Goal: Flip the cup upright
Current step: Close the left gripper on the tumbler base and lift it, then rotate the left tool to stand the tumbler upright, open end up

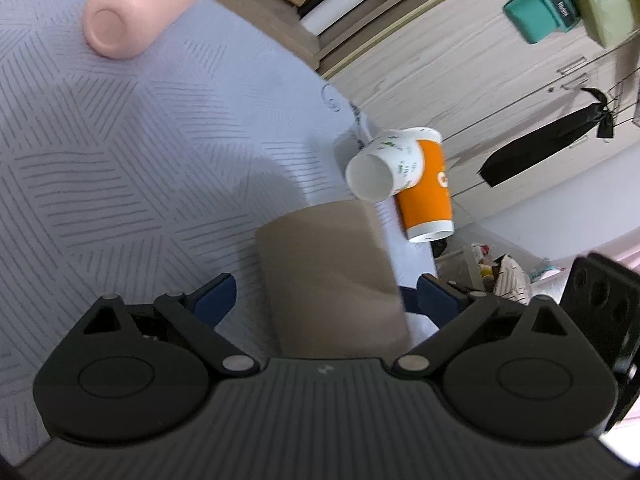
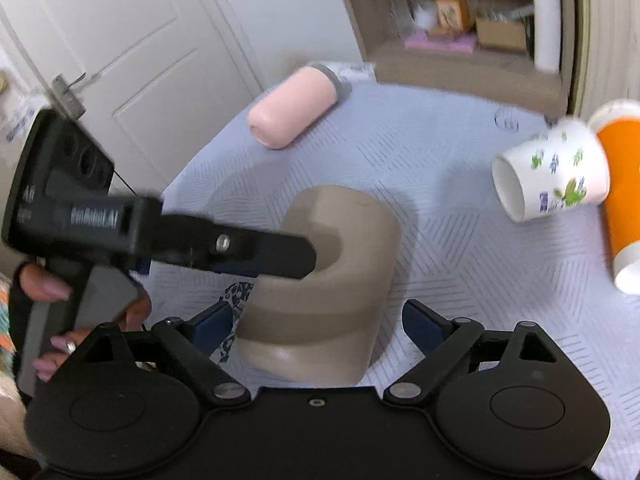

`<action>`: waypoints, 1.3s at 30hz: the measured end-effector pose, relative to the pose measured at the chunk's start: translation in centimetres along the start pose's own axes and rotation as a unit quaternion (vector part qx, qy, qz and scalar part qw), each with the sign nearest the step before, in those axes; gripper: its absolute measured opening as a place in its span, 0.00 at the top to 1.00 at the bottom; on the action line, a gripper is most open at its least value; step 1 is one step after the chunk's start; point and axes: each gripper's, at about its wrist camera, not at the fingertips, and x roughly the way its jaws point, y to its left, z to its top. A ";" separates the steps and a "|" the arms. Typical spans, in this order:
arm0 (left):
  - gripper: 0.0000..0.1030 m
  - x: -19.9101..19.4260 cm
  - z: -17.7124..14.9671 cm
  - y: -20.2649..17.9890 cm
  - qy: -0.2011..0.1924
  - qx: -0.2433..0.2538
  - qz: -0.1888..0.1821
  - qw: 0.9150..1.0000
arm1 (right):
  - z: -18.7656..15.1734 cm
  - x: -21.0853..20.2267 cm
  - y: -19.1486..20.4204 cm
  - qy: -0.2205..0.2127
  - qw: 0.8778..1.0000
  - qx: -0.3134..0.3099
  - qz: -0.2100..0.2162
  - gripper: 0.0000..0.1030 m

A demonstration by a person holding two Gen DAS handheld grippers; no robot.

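A taupe cup (image 2: 320,292) stands on the lilac mat with its mouth up. My left gripper (image 1: 324,300) is open, its blue-padded fingers either side of the cup (image 1: 332,276). In the right wrist view the left gripper (image 2: 276,256) reaches in from the left, one finger at the cup's rim; the other finger is hidden. My right gripper (image 2: 316,326) is open, with its fingers apart on either side of the cup's lower body, not touching.
A pink bottle (image 2: 292,106) lies on its side at the far end of the mat (image 2: 420,160). A white floral paper cup (image 2: 552,172) lies tipped against an orange cup (image 2: 624,200) at the right. Door, shelves and cabinets stand beyond.
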 end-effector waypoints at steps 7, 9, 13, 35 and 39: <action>0.17 0.9 0.4 0.9 0.022 -0.013 -0.027 0.999 | 1.2 2.0 -1.9 0.046 0.997 0.047 0.042 0.11; 0.24 1.2 0.4 1.0 0.027 -0.018 -0.040 0.999 | 1.2 2.2 -2.0 0.046 0.996 0.054 0.051 0.15; 0.26 1.5 0.2 0.4 0.024 0.003 -0.045 0.999 | 0.9 2.4 -1.9 0.043 0.996 0.061 0.049 0.16; 0.27 -2.6 -4.3 -3.6 -0.056 0.183 0.004 0.981 | -3.3 0.0 3.6 -0.072 0.994 -0.084 -0.018 0.19; 0.28 -3.3 -4.6 -3.2 -0.071 0.197 0.000 0.978 | -4.0 -0.4 4.1 -0.090 0.990 -0.108 -0.026 0.19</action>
